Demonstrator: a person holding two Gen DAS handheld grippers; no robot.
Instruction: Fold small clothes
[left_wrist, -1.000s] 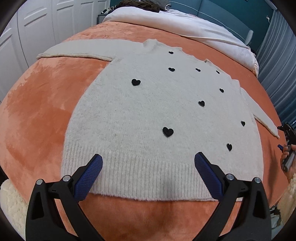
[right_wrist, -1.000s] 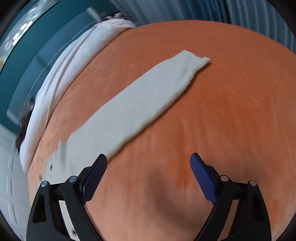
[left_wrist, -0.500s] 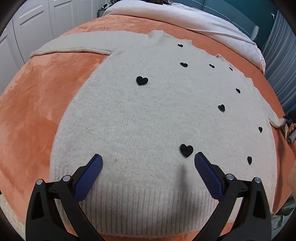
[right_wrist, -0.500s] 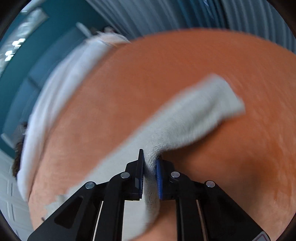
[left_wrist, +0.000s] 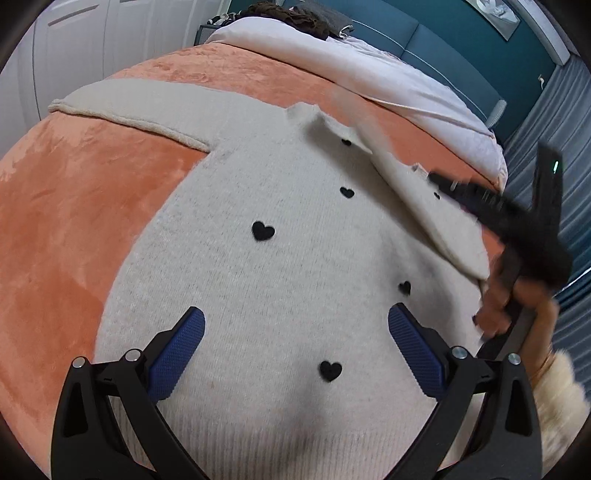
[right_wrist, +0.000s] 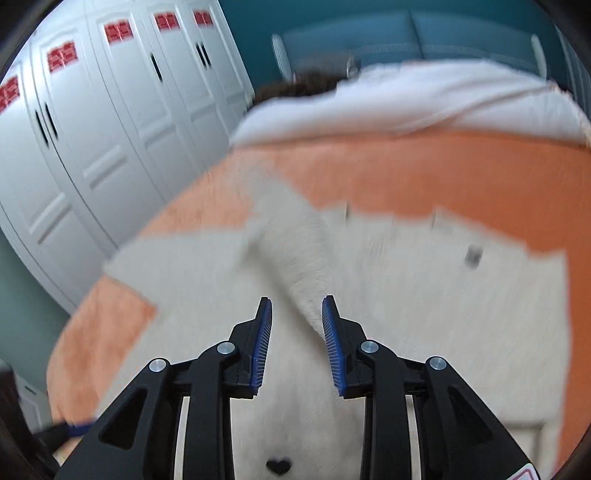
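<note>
A cream knit sweater (left_wrist: 280, 280) with small black hearts lies flat on the orange blanket (left_wrist: 59, 229). Its left sleeve (left_wrist: 129, 107) stretches out to the far left. Its right sleeve (left_wrist: 417, 192) is folded across the chest. My left gripper (left_wrist: 295, 347) is open and empty, hovering over the sweater's lower body. My right gripper (right_wrist: 297, 314) has its jaws partly apart with the sleeve (right_wrist: 295, 243) lying between and ahead of them, over the sweater body (right_wrist: 443, 295). The right gripper also shows blurred in the left wrist view (left_wrist: 491, 210).
A white duvet (left_wrist: 369, 74) and dark clothes (left_wrist: 291, 14) lie at the head of the bed. White wardrobe doors (right_wrist: 92, 129) stand to the left. A teal headboard (left_wrist: 443, 55) and grey curtains (left_wrist: 554, 129) are at the back right.
My right gripper took hold of the right sleeve, swung it over onto the sweater's chest and its jaws have now parted. My left gripper moved forward over the sweater body.
</note>
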